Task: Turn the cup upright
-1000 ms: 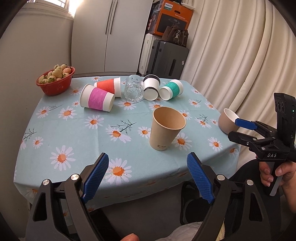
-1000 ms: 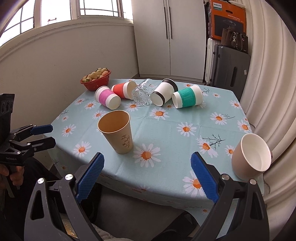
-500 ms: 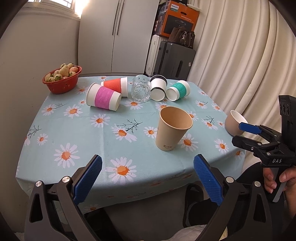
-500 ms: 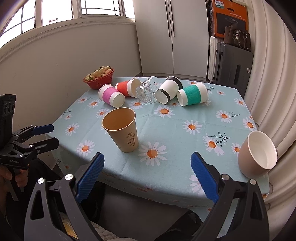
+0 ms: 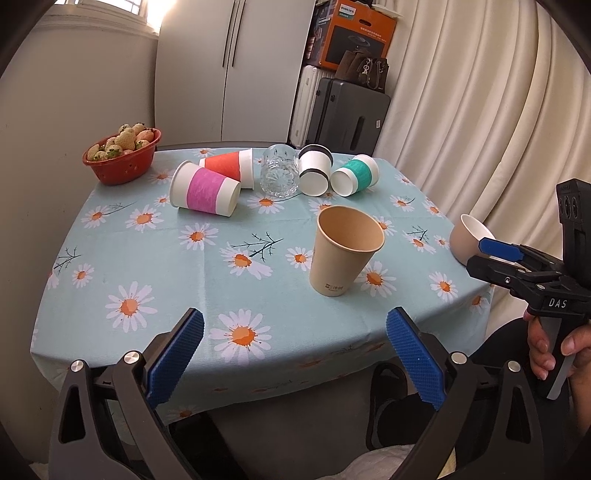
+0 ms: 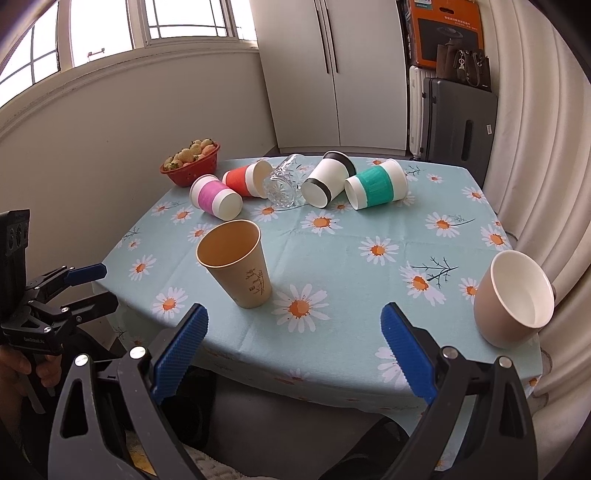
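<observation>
Left gripper [image 5: 293,352] hangs off the near table edge, blue pads spread wide, nothing between them. Right gripper [image 6: 293,349] is just the same, splayed and empty. Ahead of both sits the daisy-print tablecloth [image 5: 155,258], pale blue. The brown paper cup [image 5: 343,253] stands upright just beyond the left gripper, mouth up. Further back, a row lying on their sides: pink-banded cup [image 5: 205,188], red cup [image 5: 231,168], glass tumbler [image 5: 279,175], black-banded cup [image 5: 314,170], teal cup [image 5: 354,175]. A red bowl of strawberries [image 5: 122,157] sits at the far left corner. Behind the table, a white wardrobe [image 5: 229,70], suitcases [image 5: 351,118] and cream curtains [image 5: 480,92]. An orange box [image 5: 354,35] reads PHILIPS; the right tool's body reads DAS. Only the right view shows the window [image 6: 110,33] and the whole tan ceramic cup [image 6: 513,299], upright at the table's right edge.
</observation>
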A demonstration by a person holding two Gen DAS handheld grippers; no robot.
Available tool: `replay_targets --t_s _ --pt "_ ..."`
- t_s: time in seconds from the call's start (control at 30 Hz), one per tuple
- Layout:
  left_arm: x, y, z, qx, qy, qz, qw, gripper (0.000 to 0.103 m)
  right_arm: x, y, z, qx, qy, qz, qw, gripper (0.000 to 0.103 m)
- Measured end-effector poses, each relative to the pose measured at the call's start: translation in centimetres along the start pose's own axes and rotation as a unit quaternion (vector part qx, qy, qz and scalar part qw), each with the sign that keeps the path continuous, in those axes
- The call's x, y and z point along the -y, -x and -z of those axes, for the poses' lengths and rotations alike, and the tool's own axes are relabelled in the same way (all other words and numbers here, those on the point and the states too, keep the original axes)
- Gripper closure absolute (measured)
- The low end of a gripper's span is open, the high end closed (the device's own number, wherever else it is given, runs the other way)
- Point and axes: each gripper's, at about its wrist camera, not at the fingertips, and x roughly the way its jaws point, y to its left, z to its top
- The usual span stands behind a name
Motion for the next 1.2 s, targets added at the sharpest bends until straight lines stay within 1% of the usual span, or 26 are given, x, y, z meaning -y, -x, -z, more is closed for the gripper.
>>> replay_targets --t_s 0.33,1.2 --pt "-0.22 -0.02 0.08 0.0 0.007 -0.001 1.0 0.006 -0.22 0.24 0.08 0.005 0.005 0.01 1.0 0.009" --pt "-0.76 -0.37 0.16 -0.005 0.02 -0.005 0.9998 0.006 -0.21 0.52 0.04 0.011 0.007 0.019 1.0 0.009"
